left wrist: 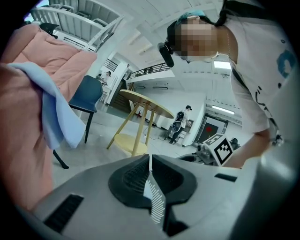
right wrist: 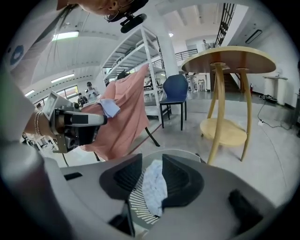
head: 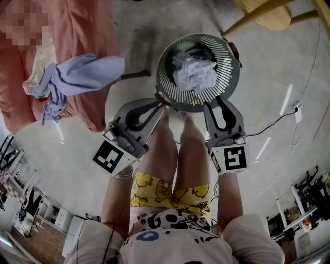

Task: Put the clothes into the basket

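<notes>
The round grey slatted basket point(head: 167, 62) stands on the floor in front of the person's knees, with a crumpled pale blue-white garment point(head: 195, 75) inside. My left gripper point(head: 161, 98) is at the basket's left rim; in the left gripper view its jaws point(left wrist: 150, 157) are pinched on the thin slatted wall point(left wrist: 154, 199). My right gripper point(head: 210, 103) sits at the near rim. Its jaws point(right wrist: 152, 161) stand apart, with the slats point(right wrist: 138, 204) and the garment point(right wrist: 154, 185) showing in the gap. A lavender garment point(head: 77, 75) lies on a pink-draped seat point(head: 82, 26).
A wooden round table point(head: 268, 15) stands just beyond the basket. A blue chair point(right wrist: 176, 89) is behind the pink-draped seat point(right wrist: 126, 112). A cable point(head: 273, 121) runs over the floor on the right. The person's bare legs point(head: 178, 154) are between the two grippers.
</notes>
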